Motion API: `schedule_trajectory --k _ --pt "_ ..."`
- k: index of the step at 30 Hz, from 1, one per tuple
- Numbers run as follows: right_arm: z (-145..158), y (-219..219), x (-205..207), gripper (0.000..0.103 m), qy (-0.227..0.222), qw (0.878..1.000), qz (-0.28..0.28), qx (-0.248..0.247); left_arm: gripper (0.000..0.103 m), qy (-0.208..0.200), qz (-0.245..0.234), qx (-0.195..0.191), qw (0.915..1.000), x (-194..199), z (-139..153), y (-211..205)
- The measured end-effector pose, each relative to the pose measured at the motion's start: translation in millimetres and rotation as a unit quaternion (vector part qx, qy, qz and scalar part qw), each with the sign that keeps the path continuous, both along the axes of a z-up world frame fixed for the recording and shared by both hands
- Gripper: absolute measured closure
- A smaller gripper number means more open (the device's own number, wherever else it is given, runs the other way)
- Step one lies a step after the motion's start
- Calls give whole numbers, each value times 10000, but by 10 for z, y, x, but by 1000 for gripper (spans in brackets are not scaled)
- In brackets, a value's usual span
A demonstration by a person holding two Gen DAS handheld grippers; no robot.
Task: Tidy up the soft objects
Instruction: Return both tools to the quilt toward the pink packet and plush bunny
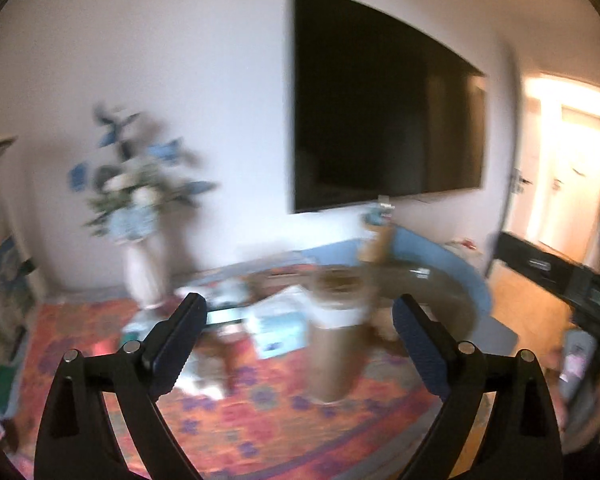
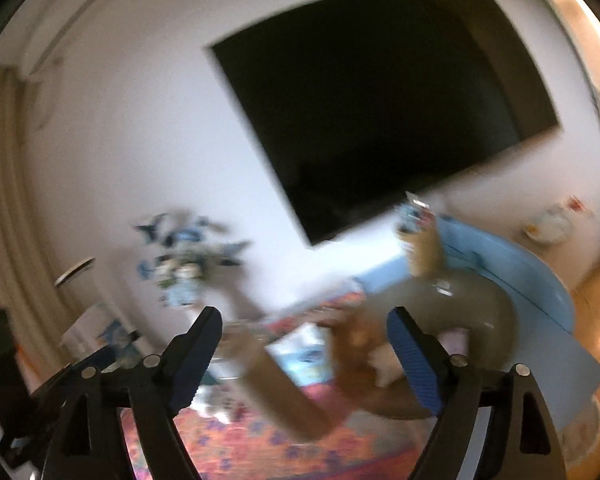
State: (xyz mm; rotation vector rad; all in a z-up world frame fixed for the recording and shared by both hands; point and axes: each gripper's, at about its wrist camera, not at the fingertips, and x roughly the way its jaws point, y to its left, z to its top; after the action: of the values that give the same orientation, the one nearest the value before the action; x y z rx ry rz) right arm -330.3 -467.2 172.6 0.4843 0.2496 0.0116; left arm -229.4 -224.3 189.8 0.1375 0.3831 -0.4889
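1. Left gripper (image 1: 300, 322) and right gripper (image 2: 304, 336): fingers spread wide, nothing between them.
2. The blurred brown plush toy (image 2: 358, 340) lies on the round glass tabletop (image 1: 452, 292).
3. Risk: a hurried, blurred approach could misjudge the reach and knock the tall white flower vase (image 1: 142, 268).

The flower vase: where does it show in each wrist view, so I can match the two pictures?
Left wrist: flower vase stands left of centre, on the floor by the wall, above the left finger.
Right wrist: flower vase sits lower left, smaller and blurred, above the left finger.
Shared landmark: the wall television, right of the vase in both.
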Motion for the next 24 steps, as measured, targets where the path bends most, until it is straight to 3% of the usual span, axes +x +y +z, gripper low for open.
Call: schedule_trajectory --k 5,11,16,20,24 --pt "236 777 130 10 -134 9959 641 -617 9 459 500 -393 9969 391 -108 664" --pt "117 1751 624 10 330 9828 1409 -1151 9 968 1304 -376 9860 991 -494 1354" --pt "-445 2439 1290 10 1200 9695 1640 -1372 9 1430 1513 -371 9774 1388 -989 1996" --pt "-1032 2752 1759 10 1822 9588 1617 -1464 9 1845 1609 -822 9661 1628 -1419 2543" --pt "-1425 2959 2051 10 2094 9514 1492 -1695 9 2151 1520 -1110 9583 1773 -1734 2687"
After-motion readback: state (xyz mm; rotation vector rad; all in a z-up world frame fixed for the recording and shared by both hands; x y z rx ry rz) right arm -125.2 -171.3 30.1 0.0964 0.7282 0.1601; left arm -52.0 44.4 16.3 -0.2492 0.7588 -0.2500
